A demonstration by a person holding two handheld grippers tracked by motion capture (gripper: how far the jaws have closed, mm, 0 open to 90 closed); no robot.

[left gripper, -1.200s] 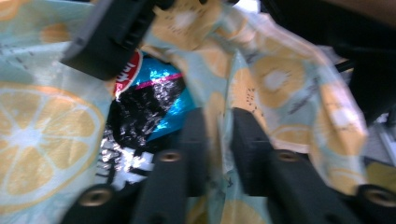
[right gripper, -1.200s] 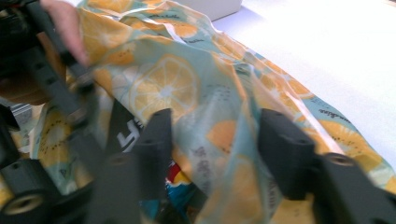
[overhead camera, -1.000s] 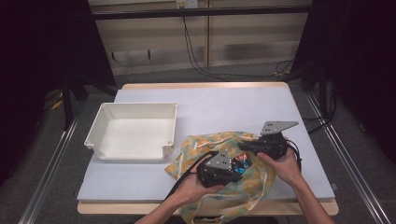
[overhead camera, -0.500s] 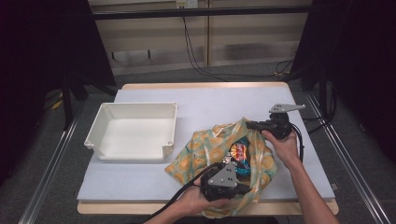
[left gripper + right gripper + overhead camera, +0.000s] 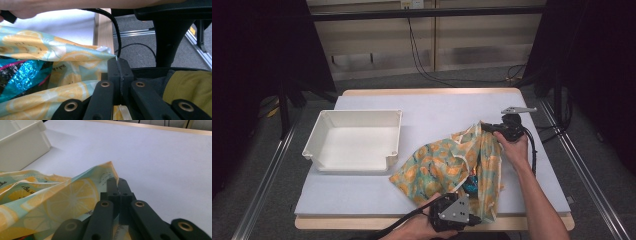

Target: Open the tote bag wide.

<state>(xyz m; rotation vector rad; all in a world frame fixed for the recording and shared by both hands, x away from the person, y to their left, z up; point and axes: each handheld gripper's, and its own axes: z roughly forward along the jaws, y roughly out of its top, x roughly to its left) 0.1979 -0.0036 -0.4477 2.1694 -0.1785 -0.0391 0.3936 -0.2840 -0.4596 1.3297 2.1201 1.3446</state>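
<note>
A lemon-print cloth bag [image 5: 447, 162] lies on the white table top, stretched between my two grippers. My right gripper [image 5: 486, 125] [image 5: 117, 180] is shut on the far corner of the bag's rim [image 5: 75, 195]. At the table's near edge my left gripper [image 5: 472, 220] [image 5: 117, 61] is shut on the near corner of the rim [image 5: 75, 57]. A shiny blue and black packet [image 5: 470, 186] [image 5: 22, 75] shows inside the bag's mouth.
A white plastic tray [image 5: 354, 140] stands on the left of the table top [image 5: 437, 107]. The wooden table edge [image 5: 103, 27] and a black chair base [image 5: 165, 37] lie beyond the left gripper. Cables hang behind the table.
Both grippers have pulled apart with the bag's rim held: the right one went to the far right, the left one came to the near edge. The bag's mouth now stands stretched.
</note>
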